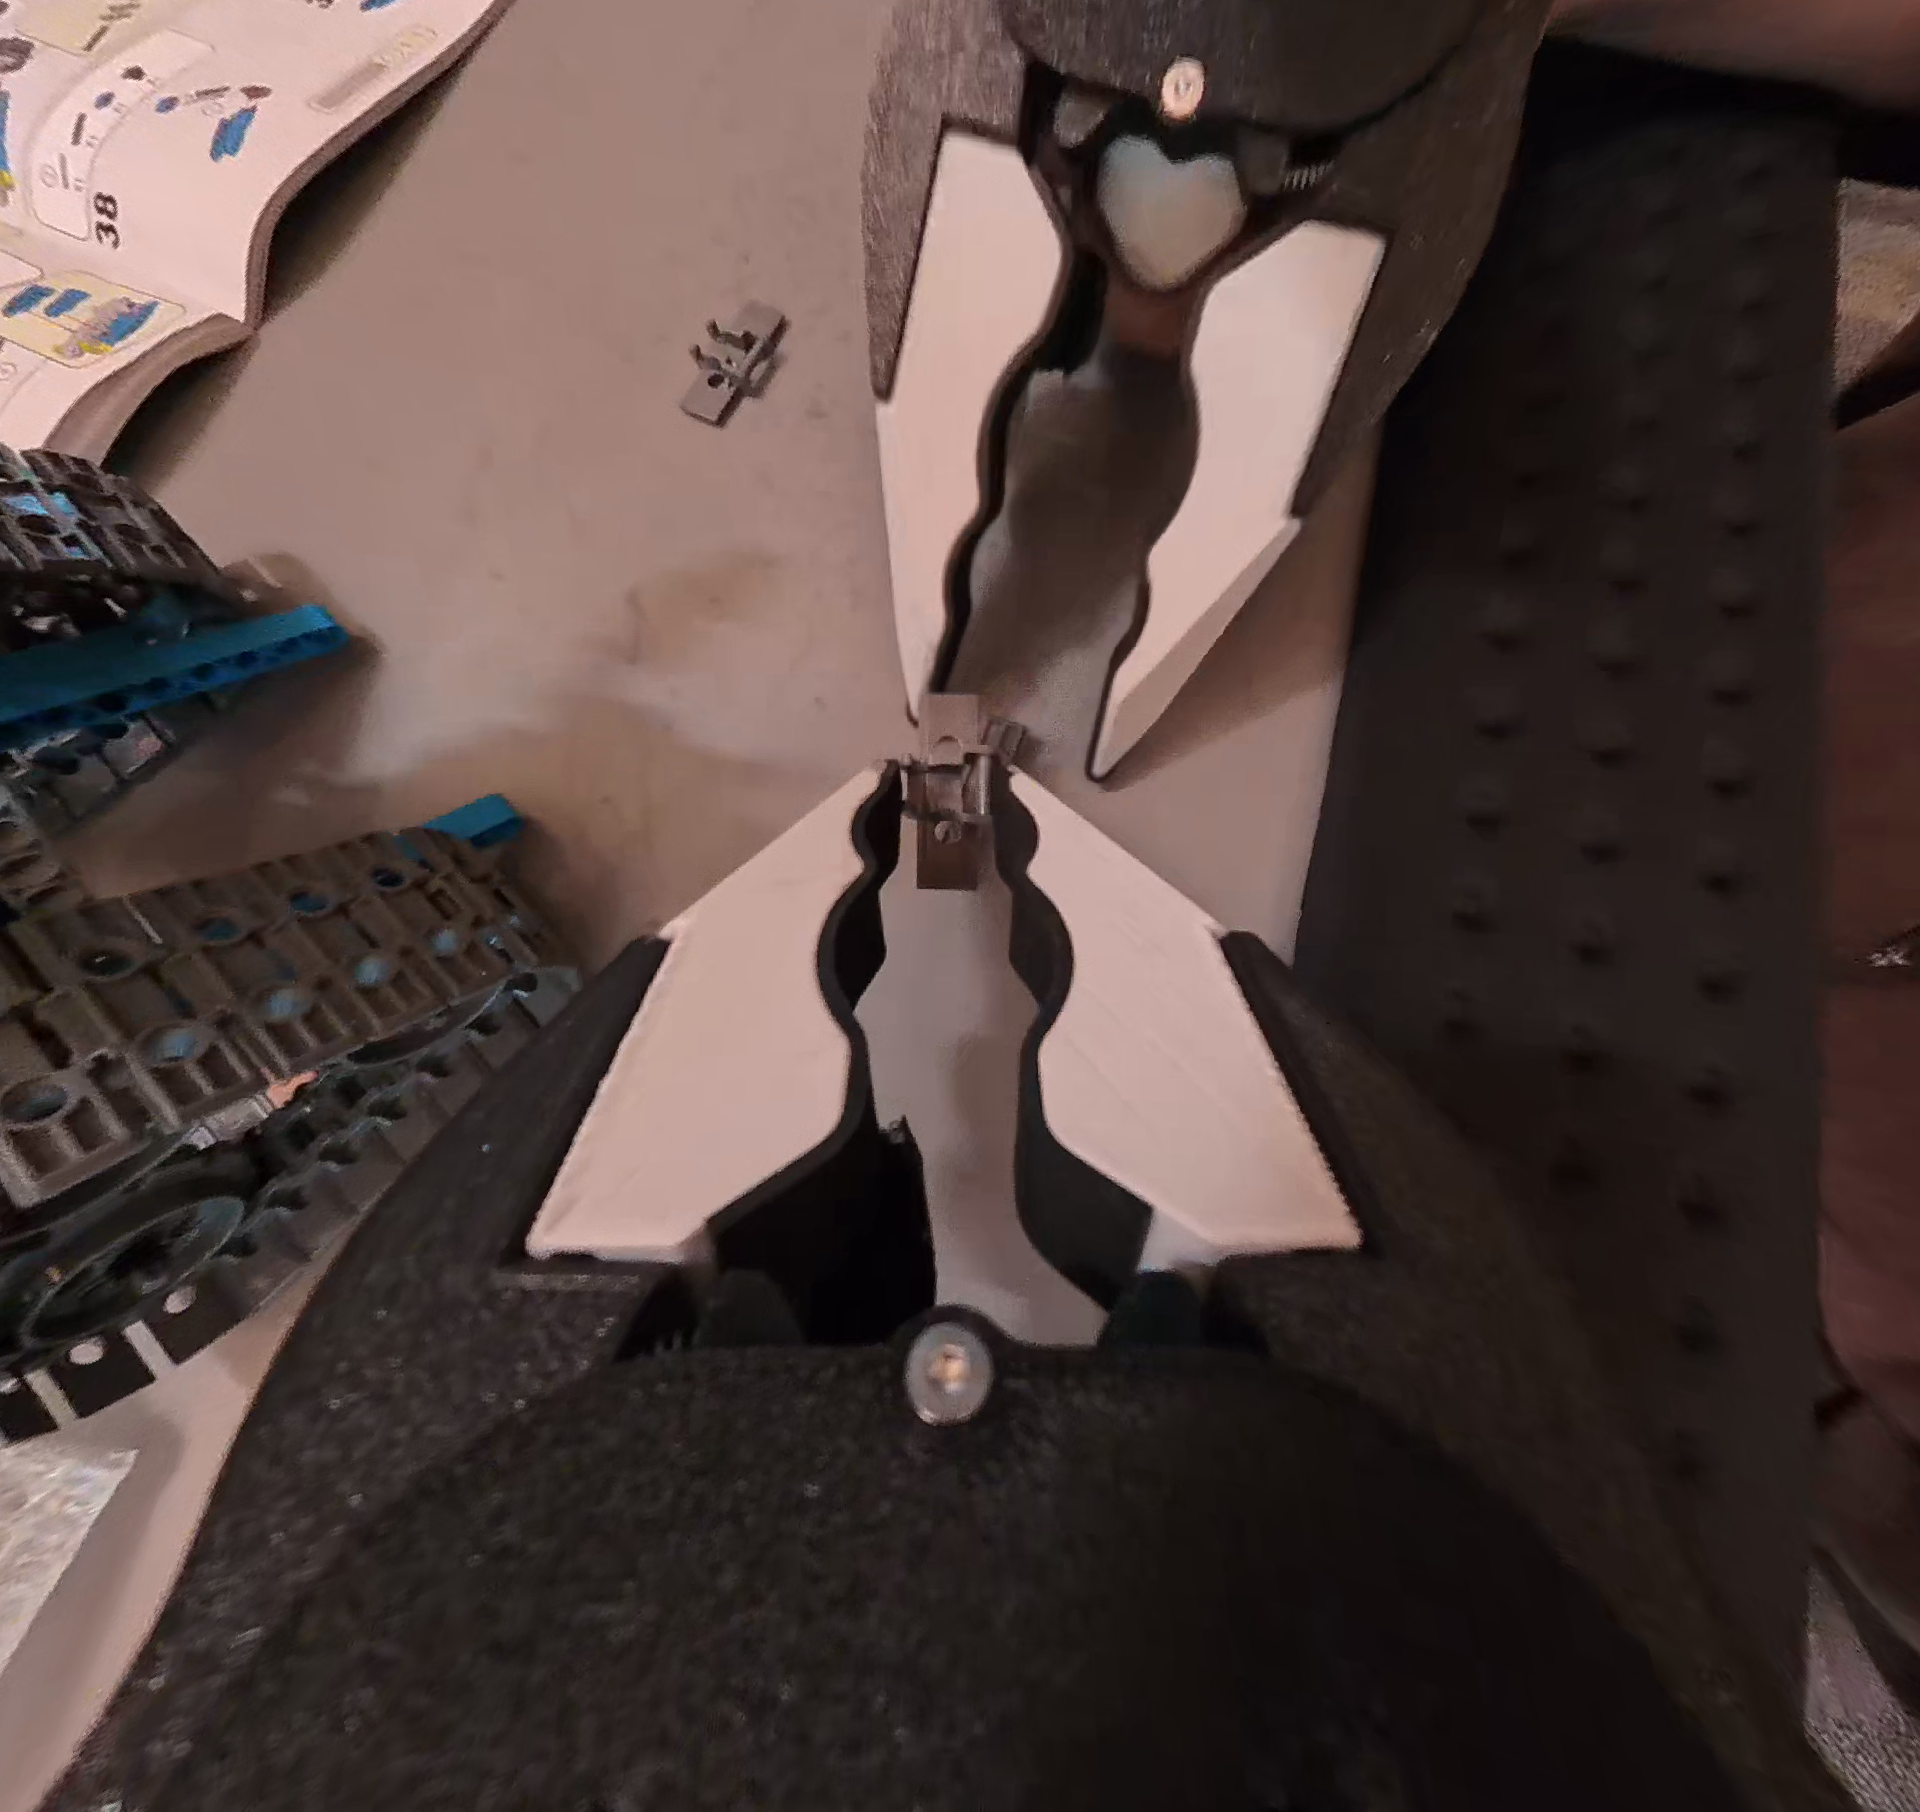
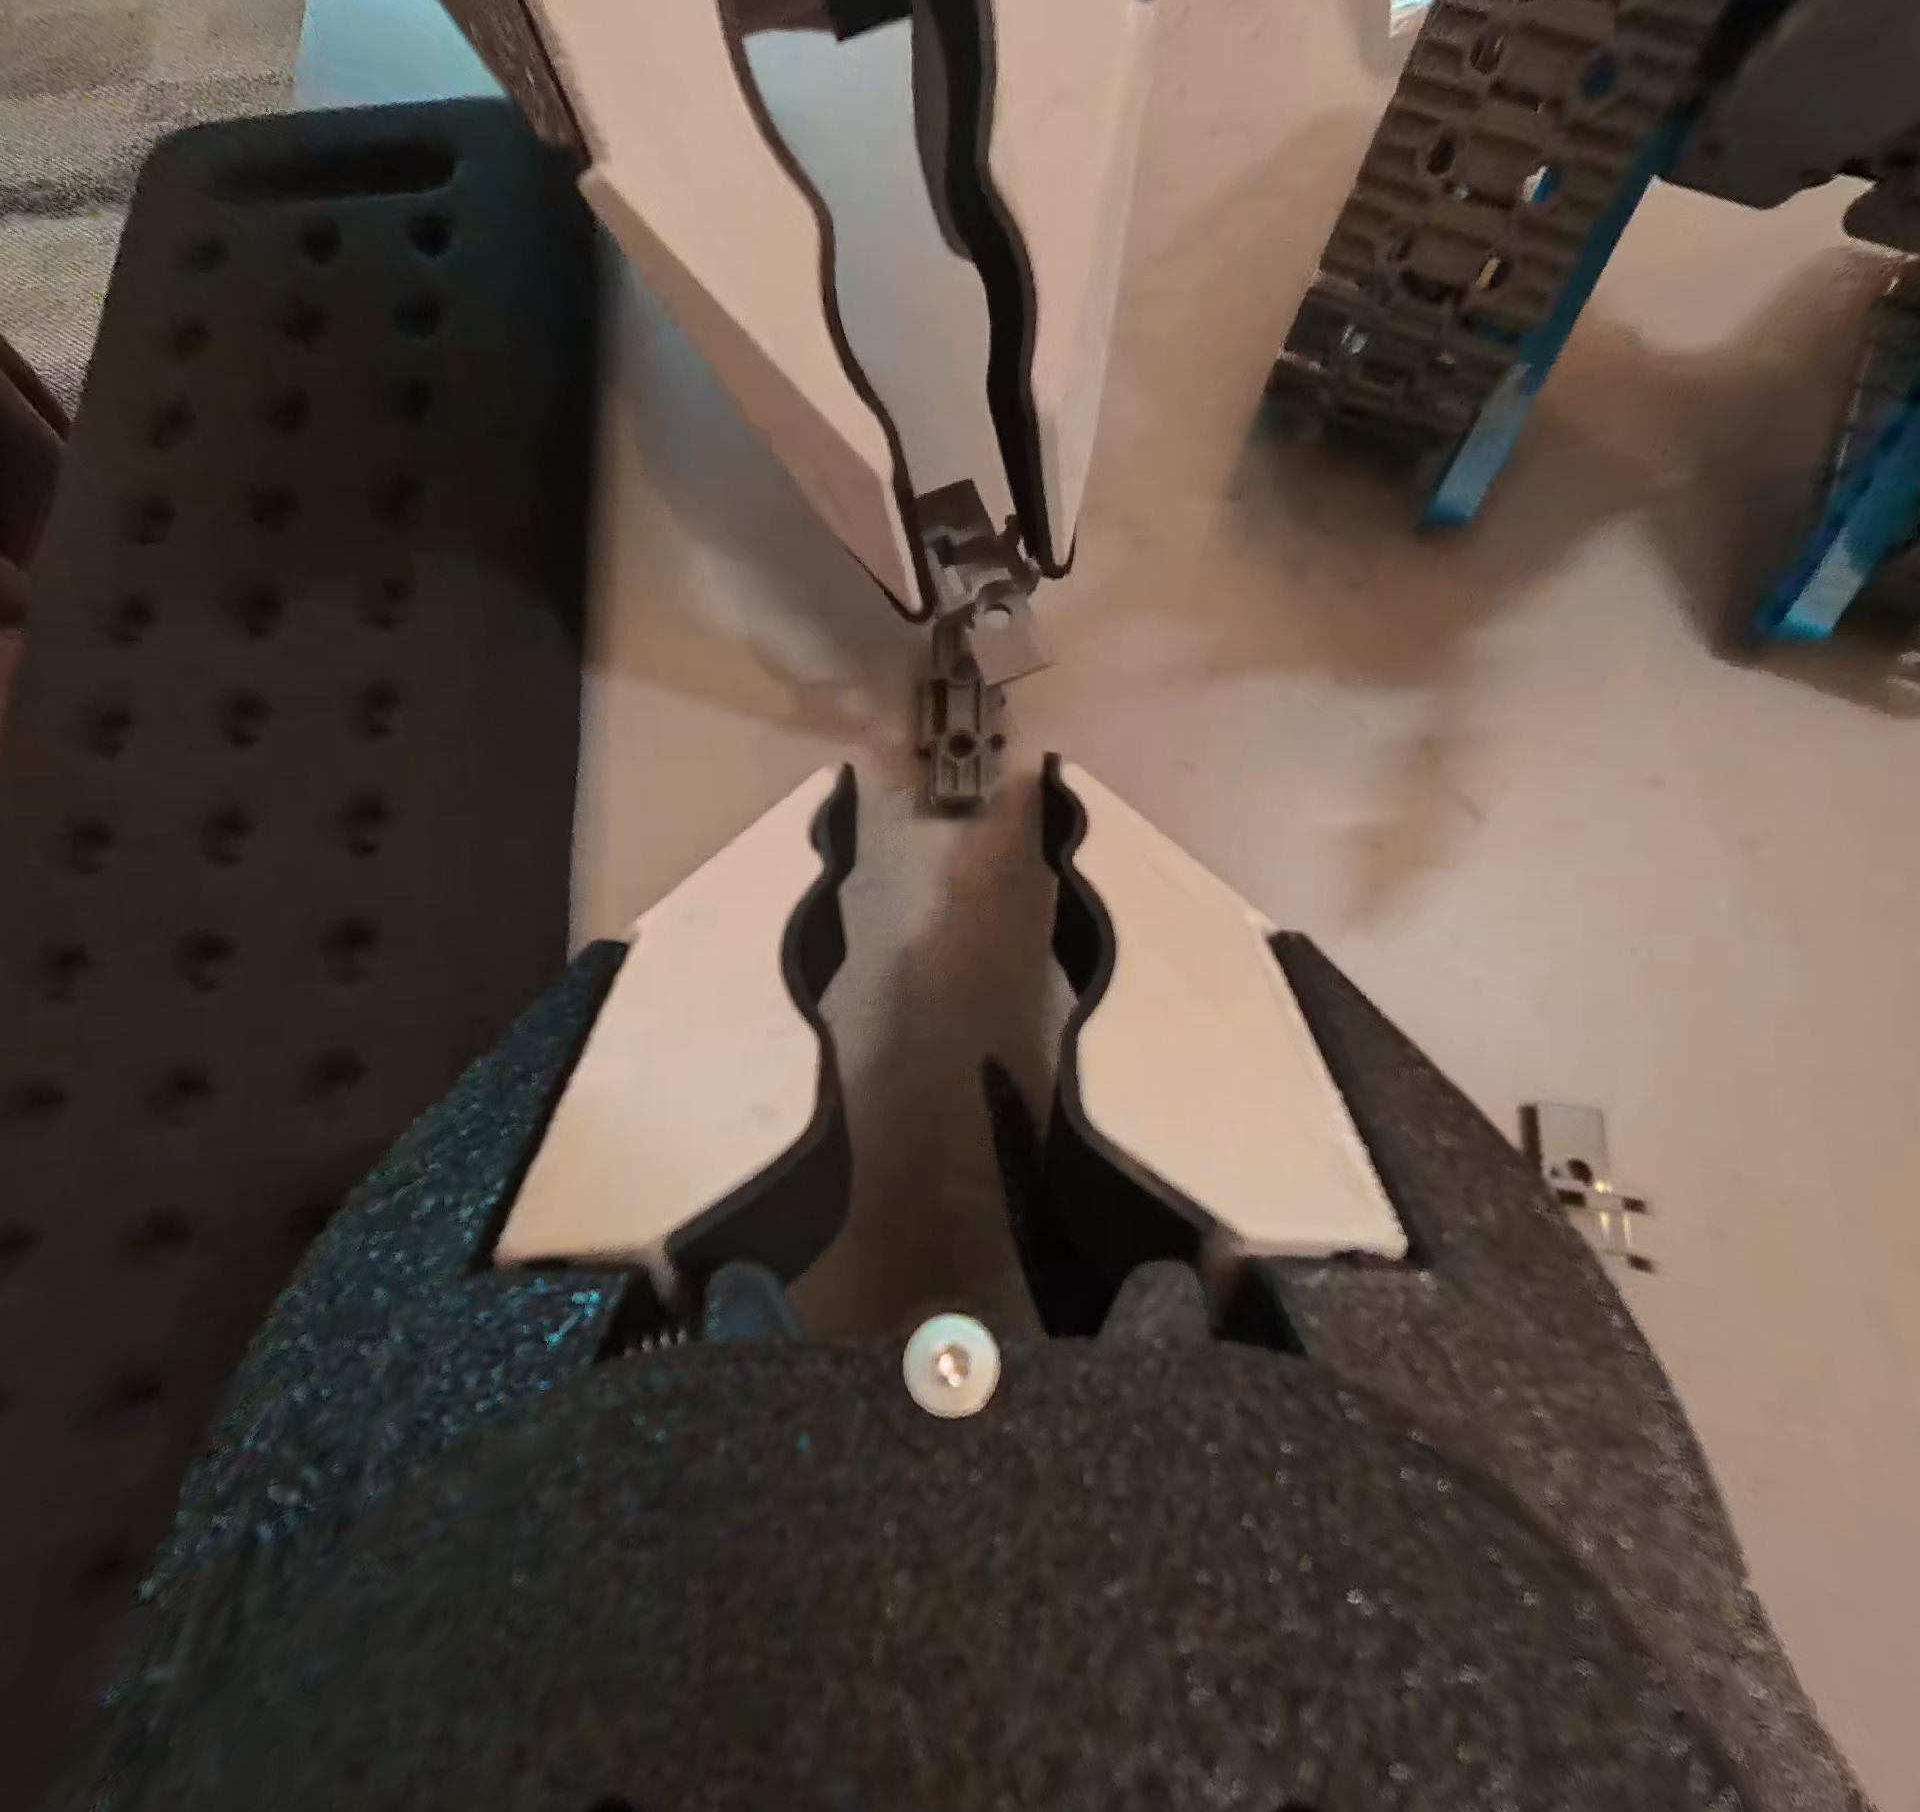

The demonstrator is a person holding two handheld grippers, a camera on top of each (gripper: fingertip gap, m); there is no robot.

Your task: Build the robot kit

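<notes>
Left gripper (image 1: 948, 794): jaws pinching one end of the grey track links (image 2: 961, 744), held just over the table (image 1: 623, 515). Right gripper (image 2: 948, 773): jaws spread, straddling the other end, apparently not touching. My judgement: I'm keeping both grippers in line, since a tip pinch lets it twist. I'm counting two joined links, one loose link (image 1: 732, 360), one tracked model (image 1: 260, 983), one foam pad (image 2: 260, 619), one booklet (image 1: 156, 100).

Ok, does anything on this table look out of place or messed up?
One grey track link lies alone on the table, apart from the tracked model. The instruction booklet curls up at its edge, and a faint smudge marks the table near the left claw. Nothing looks broken.
</notes>
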